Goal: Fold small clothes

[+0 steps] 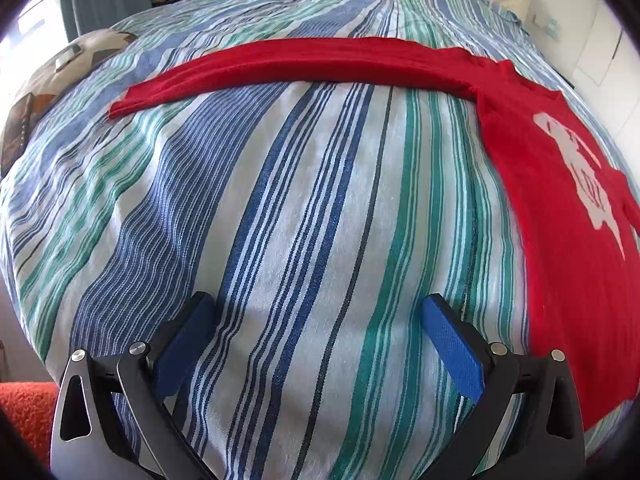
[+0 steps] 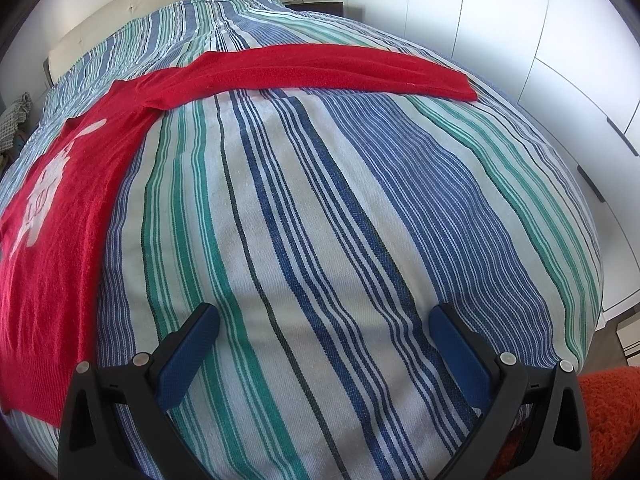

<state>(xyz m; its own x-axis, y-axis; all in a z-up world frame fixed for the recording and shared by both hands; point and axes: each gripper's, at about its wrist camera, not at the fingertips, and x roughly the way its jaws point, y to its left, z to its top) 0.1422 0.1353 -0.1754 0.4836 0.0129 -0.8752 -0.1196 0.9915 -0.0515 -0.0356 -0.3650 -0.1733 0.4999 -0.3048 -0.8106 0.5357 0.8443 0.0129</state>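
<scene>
Red knitted long-sleeve sweater lies flat on striped blue-green bed cover, sleeves spread | left tongs wide, empty | right tongs wide, empty | likely soft, light, floppy; take sleeve cuff edge

Two wrist views low over the bed

Each camera looked forward past its own claw, close above the striped cover; both shared the red sweater, right in the left view, left in the right.

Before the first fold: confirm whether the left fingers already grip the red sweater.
No. The left gripper is open, its fingers over bare striped bedcover, apart from the red sweater.
</scene>
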